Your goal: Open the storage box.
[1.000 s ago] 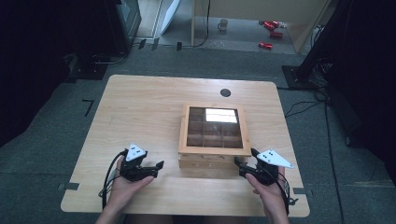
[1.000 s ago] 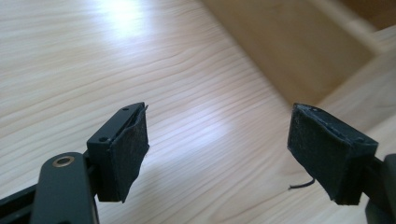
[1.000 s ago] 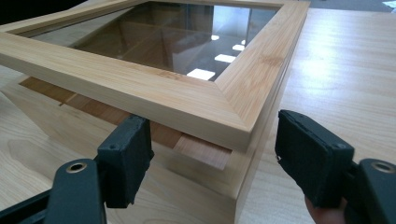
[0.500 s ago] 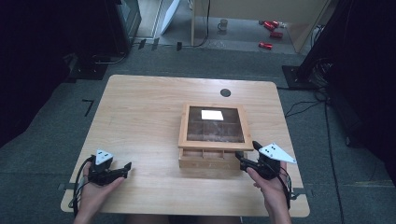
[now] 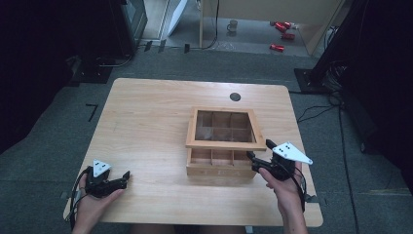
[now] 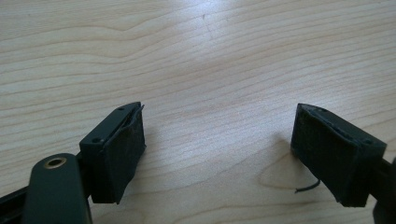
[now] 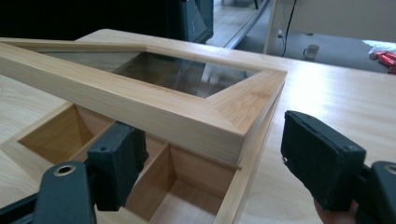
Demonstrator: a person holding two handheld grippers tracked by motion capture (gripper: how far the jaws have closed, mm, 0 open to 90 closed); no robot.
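A wooden box (image 5: 219,168) with several empty compartments stands right of the table's middle. Its glass-paned lid (image 5: 226,145) is tilted up at the front, so the front row of compartments shows. My right gripper (image 5: 259,150) is at the box's front right corner, open. In the right gripper view the lid (image 7: 140,105) crosses above one jaw, which reaches in over the box (image 7: 238,196), while the other jaw stands outside the corner; the right gripper (image 7: 210,140) is open. My left gripper (image 5: 124,178) lies near the table's front left, open over bare wood (image 6: 219,126).
A black round grommet (image 5: 235,96) sits in the table (image 5: 146,126) behind the box. On the floor beyond are red cans (image 5: 282,29) and a mug (image 5: 233,24). Dark equipment stands at both sides.
The lid's front edge has risen at the right gripper. The left hand and its gripper have drawn away from the box to the front left corner.
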